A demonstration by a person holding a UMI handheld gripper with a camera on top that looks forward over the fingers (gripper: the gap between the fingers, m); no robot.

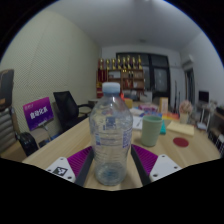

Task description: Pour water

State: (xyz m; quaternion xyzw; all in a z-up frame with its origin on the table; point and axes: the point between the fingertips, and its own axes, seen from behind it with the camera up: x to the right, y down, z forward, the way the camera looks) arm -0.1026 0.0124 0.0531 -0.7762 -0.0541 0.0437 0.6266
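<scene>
Between the two fingers of the claw [110, 172] stands a clear plastic water bottle [109, 135], upright, with a pale cap on top and ribbed walls. Each finger shows a purple pad [70, 166] with a small white-and-black marker on it, one at either side of the bottle's base. Whether the pads press on the bottle or leave a gap cannot be told, so the claw's hold stays uncertain. Whether the bottle's foot rests on the worktop [185, 160] also cannot be told, since it is hidden low between the fingers.

Just beyond the bottle, toward the worktop's far right part, a pale green cup [151, 130] stands upright, near the bottle but apart from it. Further right lie a yellow flat item [182, 128] and a red round disc [181, 143], both on the light wooden worktop. More small items crowd the far edge, too small to name.

Off the worktop's left side stand black office chairs [66, 108] and a purple sign with white lettering [39, 111]. Along the back wall runs a shelf unit [128, 72] filled with yellow and red items.
</scene>
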